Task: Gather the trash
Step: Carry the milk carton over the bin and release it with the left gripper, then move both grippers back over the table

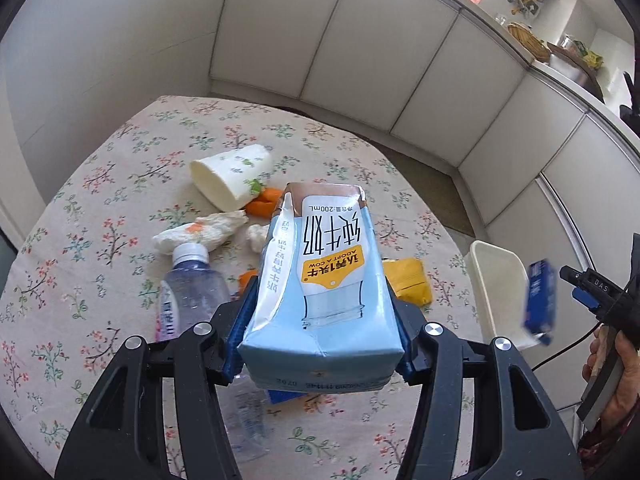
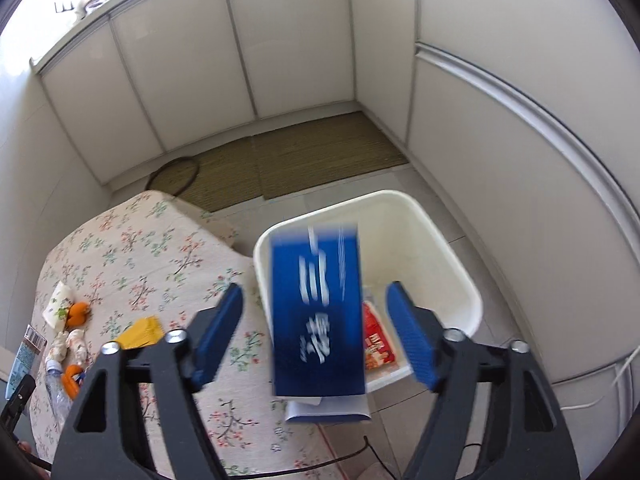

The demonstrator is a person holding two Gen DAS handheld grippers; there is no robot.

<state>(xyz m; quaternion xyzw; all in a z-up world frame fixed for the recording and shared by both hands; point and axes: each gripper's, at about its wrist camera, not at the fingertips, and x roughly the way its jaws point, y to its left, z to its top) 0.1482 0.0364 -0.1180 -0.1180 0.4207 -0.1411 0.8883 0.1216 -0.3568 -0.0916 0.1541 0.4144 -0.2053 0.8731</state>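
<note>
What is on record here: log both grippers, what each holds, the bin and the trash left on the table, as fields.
left gripper: shut on the light blue milk carton
right gripper: open, pads clear of the dark blue carton, which is blurred between them
white plastic bin: on the floor beside the table, red wrapper inside
floral tablecloth: white paper cup on its side, clear plastic bottle, yellow packet, orange peel, crumpled tissue

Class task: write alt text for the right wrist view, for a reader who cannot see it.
A blurred dark blue carton hangs free between the open right tool, above a white bin holding a red wrapper. A floral tablecloth with scattered trash lies left.
</note>
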